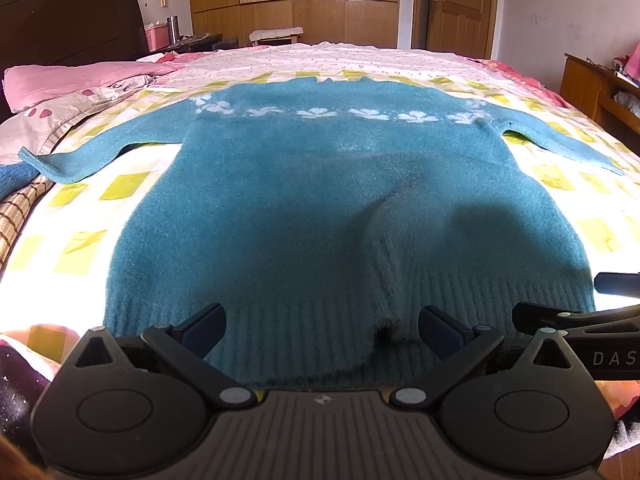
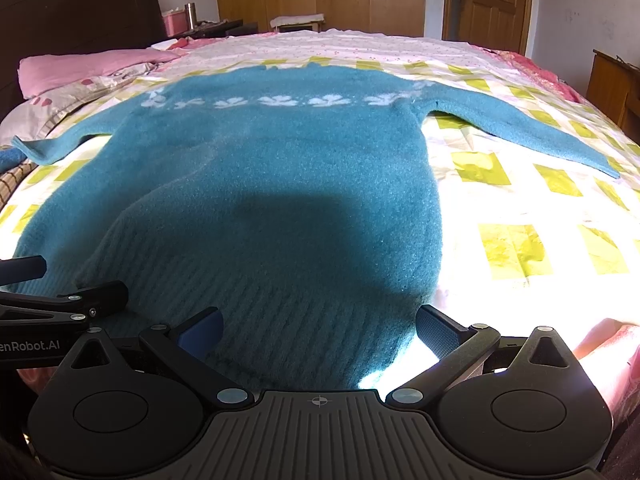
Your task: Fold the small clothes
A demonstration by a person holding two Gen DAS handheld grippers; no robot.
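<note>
Lying spread flat on the bed (image 1: 560, 184), sleeves out, the teal sweater (image 1: 320, 184), looking soft, fuzzy, light and floppy; both left gripper (image 1: 322, 330) and right gripper (image 2: 319, 330) hovering released at the ribbed hem (image 2: 280, 312), probably the firmest place for gripping.

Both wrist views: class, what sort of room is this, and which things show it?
Most likely a bedroom: a bed with dark headboard and pink pillow, plus a wooden wardrobe.

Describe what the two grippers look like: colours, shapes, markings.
Left gripper and right gripper match: black plastic bodies with round side housings, silver pivot rivets, a grey ribbed centre plate bearing a small crosshair mark, and dark blue textured pads. White lettering runs along each gripper's side. No cables or sleeves show.
</note>
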